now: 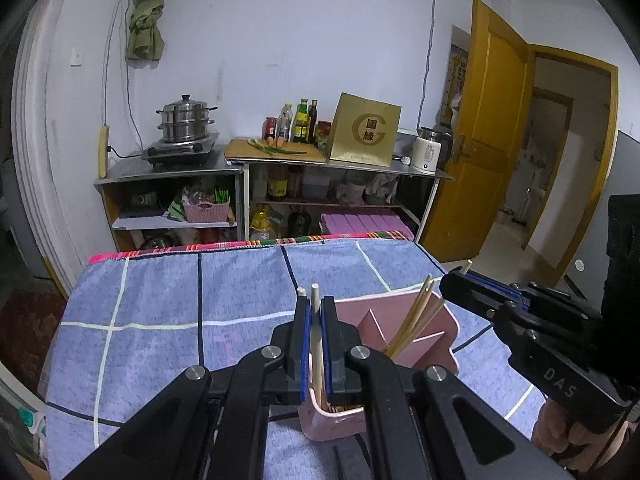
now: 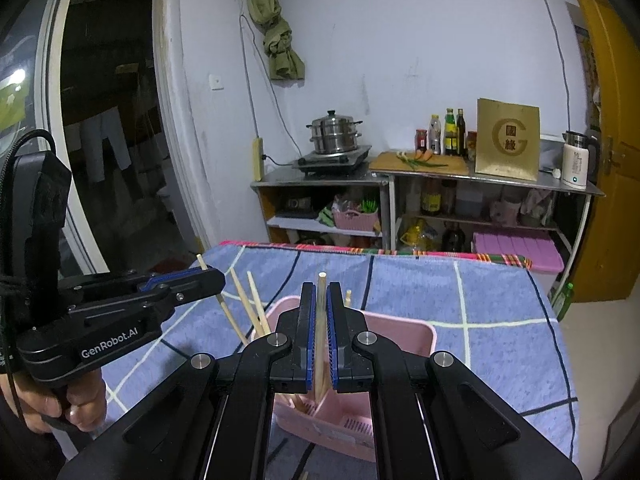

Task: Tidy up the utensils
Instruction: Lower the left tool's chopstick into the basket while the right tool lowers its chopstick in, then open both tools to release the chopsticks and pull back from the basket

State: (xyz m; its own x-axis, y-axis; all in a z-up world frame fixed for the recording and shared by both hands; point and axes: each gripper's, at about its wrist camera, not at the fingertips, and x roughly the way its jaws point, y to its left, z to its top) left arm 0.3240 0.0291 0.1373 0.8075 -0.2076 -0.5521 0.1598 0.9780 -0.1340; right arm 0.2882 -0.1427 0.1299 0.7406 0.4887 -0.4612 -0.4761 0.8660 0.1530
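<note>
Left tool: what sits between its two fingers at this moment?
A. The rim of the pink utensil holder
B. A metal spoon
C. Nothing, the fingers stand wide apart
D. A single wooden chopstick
D. The left tool is shut on one pale wooden chopstick, whose lower end reaches down into the pink utensil holder on the blue checked cloth.
</note>
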